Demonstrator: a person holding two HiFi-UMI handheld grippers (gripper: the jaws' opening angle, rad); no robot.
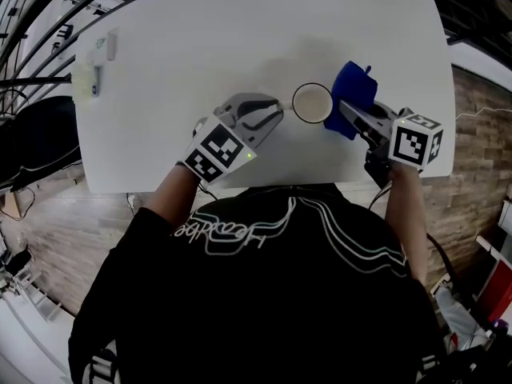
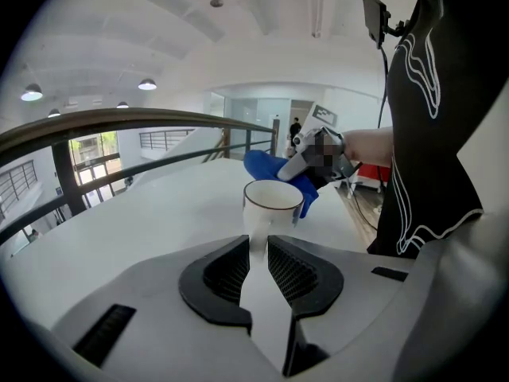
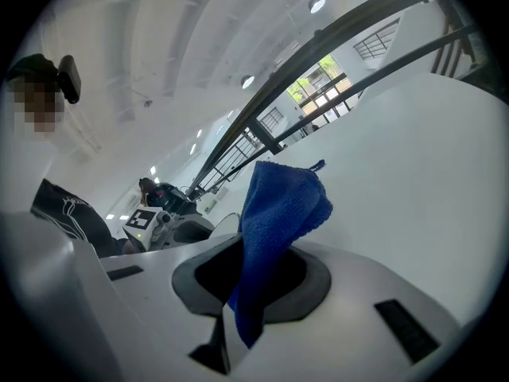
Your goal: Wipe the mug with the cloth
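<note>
Between the jaws of your left gripper (image 2: 258, 245) sits the handle of the mug (image 1: 312, 102), pinched at a narrow gap. The mug stands upright on the counter (image 1: 200, 46) just past those fingertips. Your right gripper (image 1: 342, 112) is clamped on the blue cloth (image 3: 282, 205), which sticks up and forward out of its jaws. The cloth lies at the side of the mug away from the left gripper, against the wall or just beside it; contact is hard to confirm.

For a good wipe, hold the left grip firm and level so the mug cannot spin or tip. Press the loose fold of cloth, not the hard jaw tips, to the wall, and sweep it round the side and rim. Go gently, since a sideways push from the right gripper would probably lever the mug against its handle.

Seen from above, the mug looks empty, white inside with nothing in it.
</note>
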